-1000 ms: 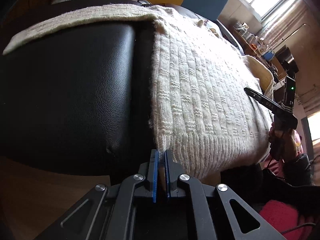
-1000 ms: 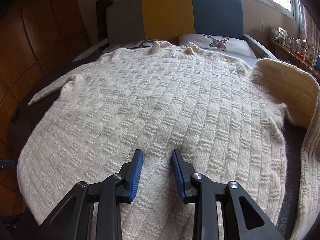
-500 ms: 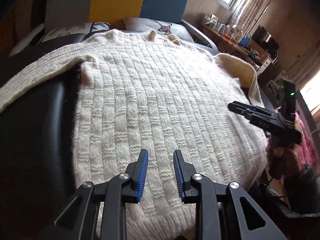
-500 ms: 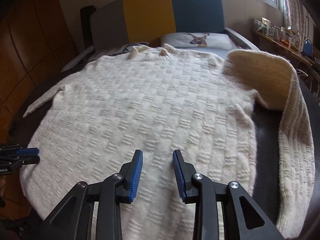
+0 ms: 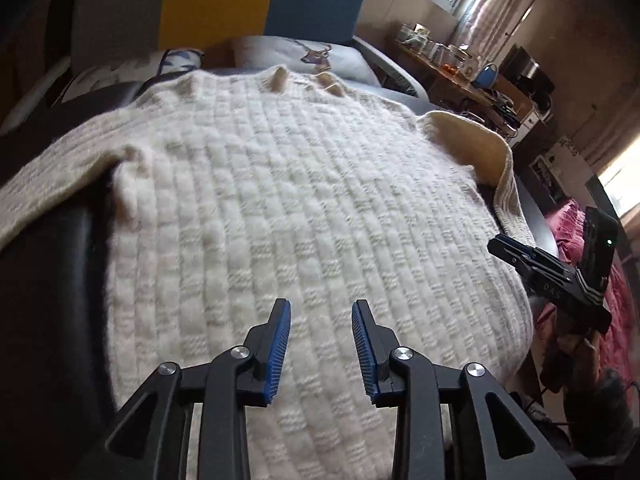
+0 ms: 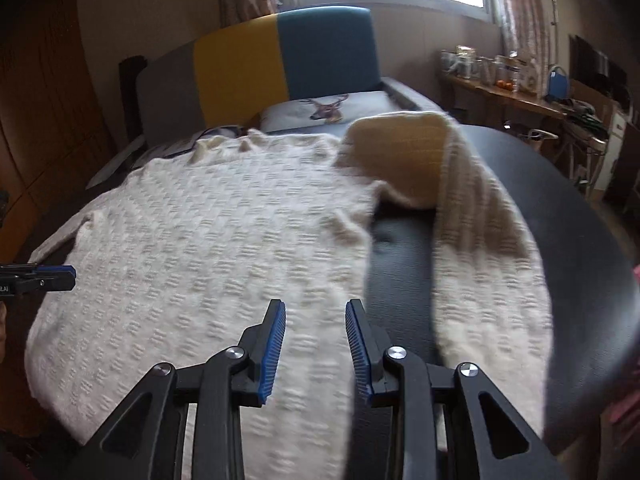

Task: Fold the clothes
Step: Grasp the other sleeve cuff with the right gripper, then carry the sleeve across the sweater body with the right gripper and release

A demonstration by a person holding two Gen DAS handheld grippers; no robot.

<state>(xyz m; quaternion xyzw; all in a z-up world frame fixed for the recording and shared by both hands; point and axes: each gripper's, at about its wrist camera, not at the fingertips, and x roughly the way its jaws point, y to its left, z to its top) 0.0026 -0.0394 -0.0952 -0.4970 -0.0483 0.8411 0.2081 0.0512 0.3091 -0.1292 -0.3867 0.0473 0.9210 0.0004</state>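
1. Broadly, a black padded surface (image 6: 400, 280) fills the foreground in both wrist views; its curved edge runs off toward 3 o'clock in the right wrist view
2. Cream knitted sweater (image 5: 300, 220) lies flat on that surface, body spread wide, collar at 12 o'clock toward the pillows
3. Its right sleeve (image 6: 472, 248) is turned back on itself near the shoulder, then trails down the black surface toward 5 o'clock, with a strip of bare black padding between sleeve and body
4. Its other sleeve (image 5: 52, 184) stretches out toward 9 o'clock in the left wrist view
5. Headboard (image 6: 280, 64) at 12 o'clock, panels of grey, yellow and blue; a deer-print pillow (image 6: 328, 108) sits just below it
6. Left gripper (image 5: 320, 340) is above the sweater's lower body; jaws are opening, nothing between the blue pads
7. Right gripper (image 6: 316, 338) is above the sweater's hem edge near the bare strip; jaws apart and empty, opening slightly
8. Each gripper shows side-on at the edge of the other's view
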